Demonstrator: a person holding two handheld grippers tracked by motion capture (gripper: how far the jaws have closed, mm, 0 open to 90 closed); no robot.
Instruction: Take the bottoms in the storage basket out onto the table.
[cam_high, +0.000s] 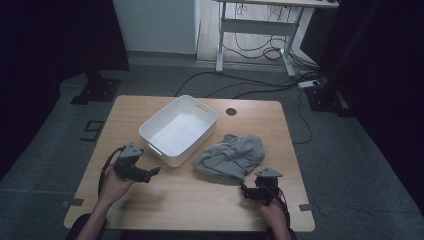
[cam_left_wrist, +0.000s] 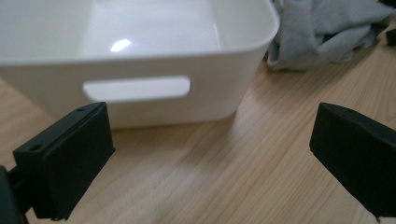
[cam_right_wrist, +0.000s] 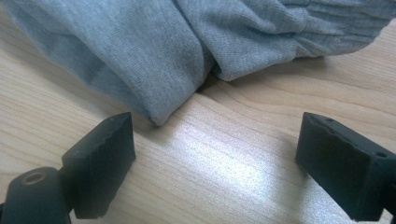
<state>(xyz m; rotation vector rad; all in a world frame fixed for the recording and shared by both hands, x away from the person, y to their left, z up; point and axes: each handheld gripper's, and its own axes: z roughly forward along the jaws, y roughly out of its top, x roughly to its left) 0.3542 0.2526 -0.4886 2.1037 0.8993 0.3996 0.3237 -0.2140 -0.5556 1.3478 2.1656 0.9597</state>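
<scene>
— Left claw (cam_high: 156, 171)? 
— Wide apart, nothing between the jaws, low over the table (cam_high: 165, 200), aimed at the handle slot of the white tub (cam_high: 177, 129).
— Right claw (cam_high: 245, 189)?
— Also spread wide, empty, just short of the near edge of the grey cloth (cam_high: 230, 157).
— And the cloth?
— Crumpled on the table, right beside the tub, touching neither claw.

Both tongs, left (cam_high: 156, 171) and right (cam_high: 243, 190), sit low with jaws spread wide.
</scene>
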